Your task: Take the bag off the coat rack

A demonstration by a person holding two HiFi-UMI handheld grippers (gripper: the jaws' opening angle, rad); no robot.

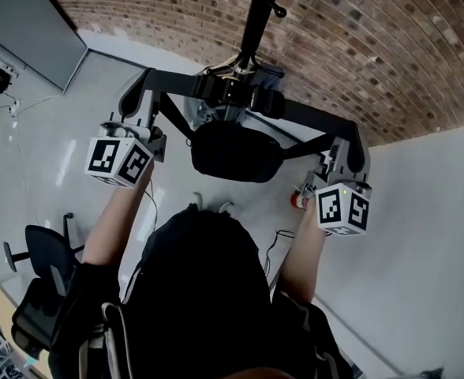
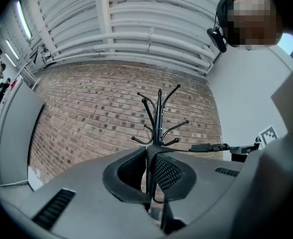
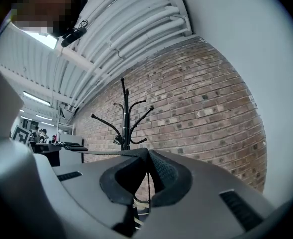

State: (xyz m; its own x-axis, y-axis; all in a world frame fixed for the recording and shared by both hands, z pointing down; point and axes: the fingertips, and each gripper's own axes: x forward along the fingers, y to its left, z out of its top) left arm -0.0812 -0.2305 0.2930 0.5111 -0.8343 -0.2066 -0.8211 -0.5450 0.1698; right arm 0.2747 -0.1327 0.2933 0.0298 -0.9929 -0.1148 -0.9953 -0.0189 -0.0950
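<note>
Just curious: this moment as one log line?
left tool: shut on strap | right tool: same | bag: hangs between, near coat rack

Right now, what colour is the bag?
Black, bag and strap alike; clearest in the head view.

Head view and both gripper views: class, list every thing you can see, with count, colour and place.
Brick wall: one, red-brown, background.
Coat rack: one, black, before that wall.
Strap: one, black, taut across the head view.
Bag: one, black, hanging under the strap.
Office chair: one, black, lower left of the head view.
Arms: two, bare, either side of the head view.
Left hand-held gripper: one, grey, shut on the strap.
Right hand-held gripper: one, grey, shut on the strap.
</note>
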